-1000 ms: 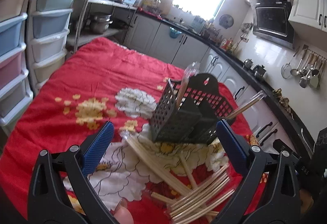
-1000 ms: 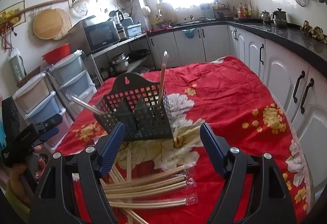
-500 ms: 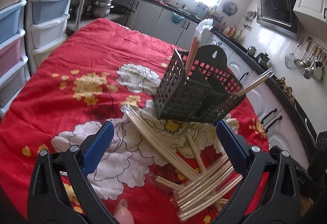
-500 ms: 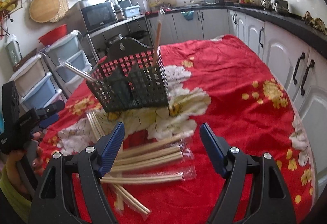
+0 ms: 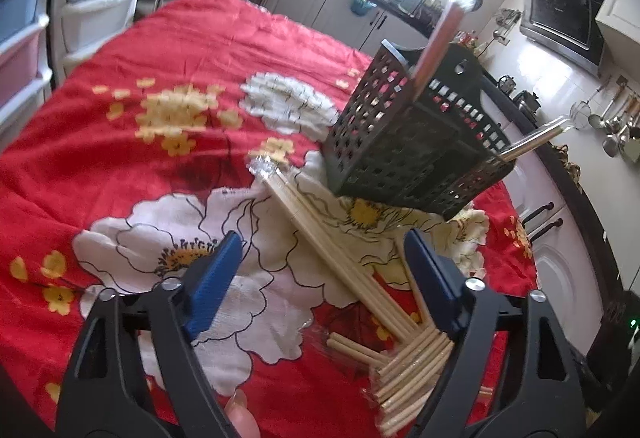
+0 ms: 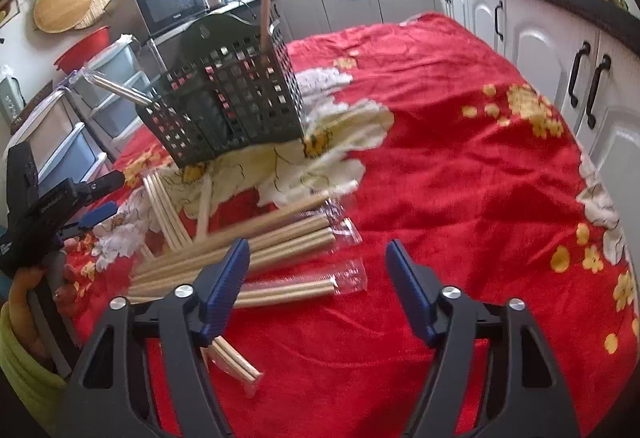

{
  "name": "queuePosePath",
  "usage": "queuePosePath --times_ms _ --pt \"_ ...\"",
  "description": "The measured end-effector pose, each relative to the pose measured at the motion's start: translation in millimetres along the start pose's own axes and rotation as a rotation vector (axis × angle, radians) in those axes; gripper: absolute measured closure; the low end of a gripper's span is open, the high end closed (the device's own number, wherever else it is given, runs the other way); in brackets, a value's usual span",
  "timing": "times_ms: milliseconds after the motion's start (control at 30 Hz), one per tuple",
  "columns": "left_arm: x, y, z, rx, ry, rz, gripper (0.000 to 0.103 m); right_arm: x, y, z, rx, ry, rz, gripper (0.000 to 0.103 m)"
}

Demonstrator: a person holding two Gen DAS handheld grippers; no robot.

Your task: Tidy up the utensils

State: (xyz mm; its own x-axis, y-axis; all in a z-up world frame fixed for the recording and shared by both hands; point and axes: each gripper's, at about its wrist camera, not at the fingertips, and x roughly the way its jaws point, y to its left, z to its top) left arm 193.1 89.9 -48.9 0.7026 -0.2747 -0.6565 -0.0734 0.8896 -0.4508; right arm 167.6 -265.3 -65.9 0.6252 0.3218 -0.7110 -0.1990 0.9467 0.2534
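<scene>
Left gripper (image 5: 320, 262), two blue ribbed pads on black plastic arms, spread wide w/ nothing between, hovering over the near end of a long bundle of pale wooden chopsticks (image 5: 320, 242) in clear wrap. Right gripper (image 6: 318, 278), same build, also spread and empty, left pad (image 6: 224, 286) over the sleeved pairs. Approx. four clear-sleeved chopstick packs (image 6: 256, 238) lie fanned side by side on the cloth, a further pack (image 6: 236, 358) below the left pad; exact count blurred. Beyond: one black perforated plastic utensil basket (image 6: 228, 106), square-grid walls, arched back w/ hang hole, standing on the cloth just beyond the bundle's far end. Two wrapped sticks in it: one upright (image 6: 265, 2), one leaning out sideways (image 6: 116, 90). All on a red plush floral tablecloth (image 6: 460, 166), white and yellow flowers.
</scene>
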Motion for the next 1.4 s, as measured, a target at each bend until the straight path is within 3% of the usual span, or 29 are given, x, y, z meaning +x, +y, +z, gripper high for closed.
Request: queuePosePath --times_ms 300,567,667,833,967,1100,1400 --pt "27.3 20.8 8.0 -0.103 0.075 -0.048 0.051 18.0 -11.4 -9.0 0.042 0.067 0.005 0.044" --pt "44.3 39.8 20.6 -0.212 0.079 -0.114 0.067 24.7 -17.0 -10.6 0.064 0.084 0.018 0.051" --pt "49.9 44.2 23.5 -0.231 0.083 -0.116 0.08 25.2 -16.3 -11.1 0.06 0.087 0.016 0.057" --pt "50.8 49.8 23.5 -0.255 0.084 -0.134 0.092 27.2 -14.2 -11.3 0.042 0.093 0.021 0.079" --pt "46.6 56.4 22.0 -0.277 0.082 -0.155 0.094 28.2 -14.9 -10.5 0.035 0.092 0.016 0.093" --pt "42.2 58.8 20.5 -0.281 0.078 -0.16 0.095 27.8 -15.9 -10.3 0.04 0.086 0.034 0.1" --pt "20.5 61.2 22.5 -0.275 0.026 -0.176 0.096 7.3 -9.3 2.3 0.016 0.012 0.083 0.101"
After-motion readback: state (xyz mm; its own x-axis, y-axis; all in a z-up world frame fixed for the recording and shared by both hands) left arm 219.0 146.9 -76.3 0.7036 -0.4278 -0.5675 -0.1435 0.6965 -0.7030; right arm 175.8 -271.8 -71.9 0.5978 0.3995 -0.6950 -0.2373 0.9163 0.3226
